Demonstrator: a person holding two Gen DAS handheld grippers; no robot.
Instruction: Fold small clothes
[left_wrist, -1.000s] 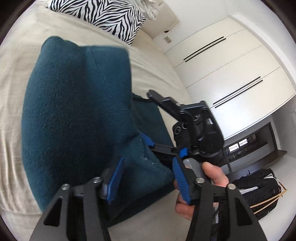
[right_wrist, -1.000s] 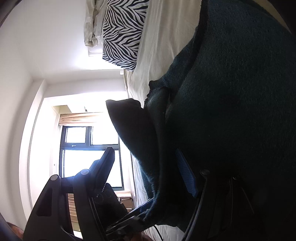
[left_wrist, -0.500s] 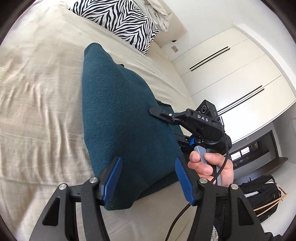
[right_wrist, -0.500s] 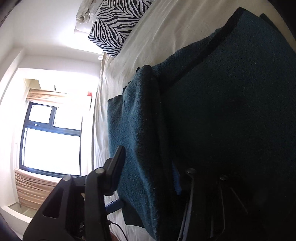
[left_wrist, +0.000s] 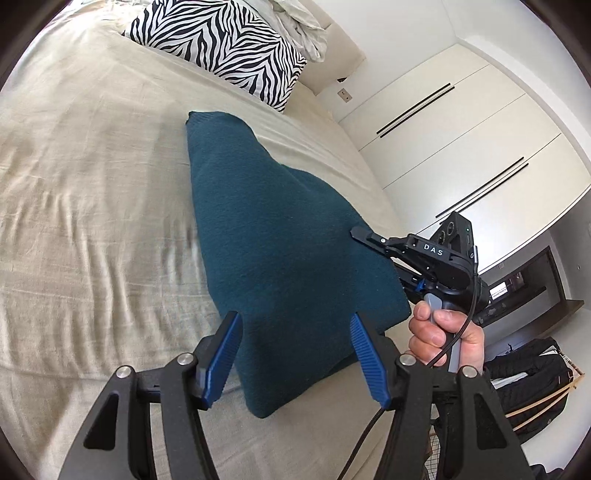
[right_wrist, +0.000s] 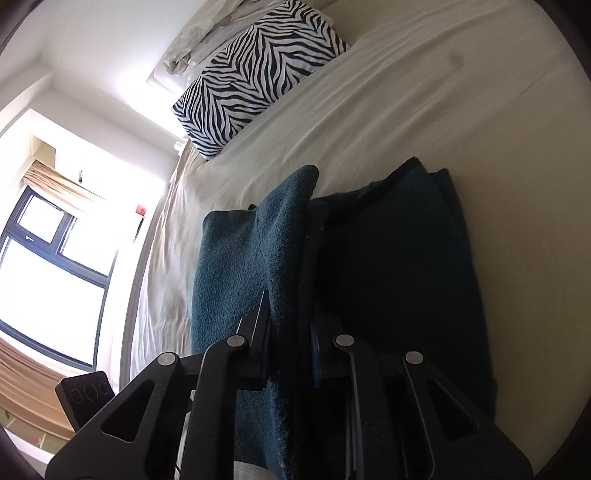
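Note:
A dark teal fleece garment (left_wrist: 280, 236) lies folded lengthwise on the beige bed. My left gripper (left_wrist: 295, 350) is open, its blue pads on either side of the garment's near corner without pinching it. My right gripper (right_wrist: 290, 325) is shut on the garment's (right_wrist: 258, 251) edge, the fleece squeezed between its fingers. In the left wrist view the right gripper (left_wrist: 373, 240) sits at the garment's right edge, held by a hand (left_wrist: 443, 332).
A zebra-print pillow (left_wrist: 221, 48) and rumpled white bedding (left_wrist: 299, 22) lie at the head of the bed (left_wrist: 92, 184). White wardrobe doors (left_wrist: 461, 147) stand to the right. A black backpack (left_wrist: 528, 384) lies on the floor. A window (right_wrist: 48, 266) shows in the right wrist view.
The raised teal flap has been laid down flat over the garment. My left gripper has drawn back toward the near corner and stays open. My right gripper has closed on the edge.

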